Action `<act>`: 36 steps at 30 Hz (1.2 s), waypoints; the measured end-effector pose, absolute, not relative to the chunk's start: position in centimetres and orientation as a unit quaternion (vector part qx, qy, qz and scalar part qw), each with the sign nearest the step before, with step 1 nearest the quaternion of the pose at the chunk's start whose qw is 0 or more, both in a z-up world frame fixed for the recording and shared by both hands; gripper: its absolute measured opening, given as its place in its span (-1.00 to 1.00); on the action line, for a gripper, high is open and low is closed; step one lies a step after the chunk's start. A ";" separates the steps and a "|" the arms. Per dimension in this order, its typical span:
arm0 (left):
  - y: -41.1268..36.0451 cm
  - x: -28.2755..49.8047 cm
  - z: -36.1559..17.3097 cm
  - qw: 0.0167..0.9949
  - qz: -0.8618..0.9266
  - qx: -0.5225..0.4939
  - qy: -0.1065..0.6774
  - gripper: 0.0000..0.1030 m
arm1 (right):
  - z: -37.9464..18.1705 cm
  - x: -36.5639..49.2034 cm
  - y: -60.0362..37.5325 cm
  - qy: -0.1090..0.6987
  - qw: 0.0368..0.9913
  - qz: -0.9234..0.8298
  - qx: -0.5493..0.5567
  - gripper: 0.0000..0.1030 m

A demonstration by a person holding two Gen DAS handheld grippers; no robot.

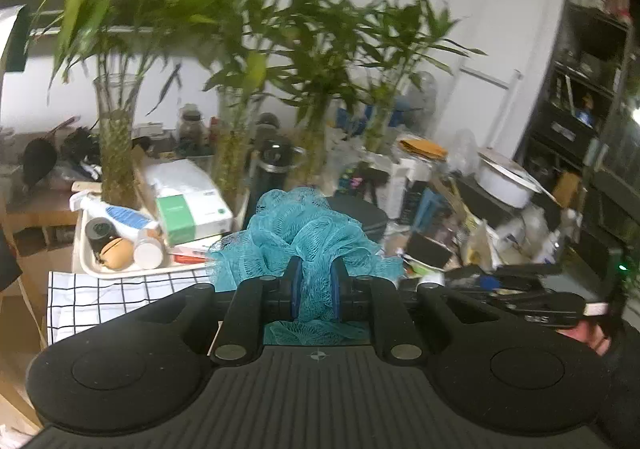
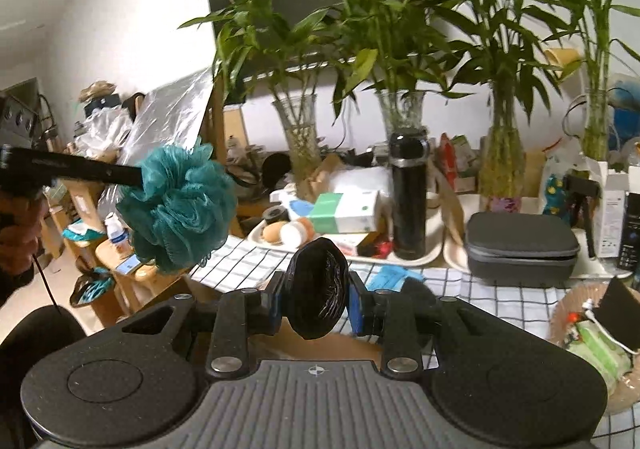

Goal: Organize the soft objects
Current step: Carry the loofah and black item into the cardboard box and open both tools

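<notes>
My left gripper (image 1: 316,289) is shut on a teal mesh bath pouf (image 1: 304,233) and holds it in the air above the table edge. The same pouf (image 2: 180,205) shows in the right wrist view at the left, on the end of the left gripper's fingers (image 2: 128,173). My right gripper (image 2: 318,299) is shut on a squashed black soft bundle that looks like a plastic bag (image 2: 318,285), held above the checked tablecloth (image 2: 500,289).
A cream tray (image 2: 420,255) holds a black flask (image 2: 408,193), a green-white box (image 2: 348,211) and small bottles. A grey zip case (image 2: 520,245) sits right of it. Glass vases of bamboo (image 2: 400,109) line the back. A woven basket (image 2: 588,333) is at right.
</notes>
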State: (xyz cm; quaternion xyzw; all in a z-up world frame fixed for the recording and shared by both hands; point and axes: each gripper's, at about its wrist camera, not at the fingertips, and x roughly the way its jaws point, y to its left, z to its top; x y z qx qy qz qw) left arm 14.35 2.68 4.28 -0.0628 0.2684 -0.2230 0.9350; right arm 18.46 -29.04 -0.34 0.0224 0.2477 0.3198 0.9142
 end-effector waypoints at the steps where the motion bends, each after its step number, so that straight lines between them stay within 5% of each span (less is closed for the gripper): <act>1: 2.3 14.0 4.3 0.935 -0.226 -0.056 0.269 -0.72 | -0.3 18.2 -28.8 0.248 0.913 0.322 0.017 -0.34; 36: -2.1 10.5 -3.1 0.899 -0.226 0.057 0.370 -0.72 | -4.1 16.5 -24.3 0.361 0.862 0.342 -0.099 -0.34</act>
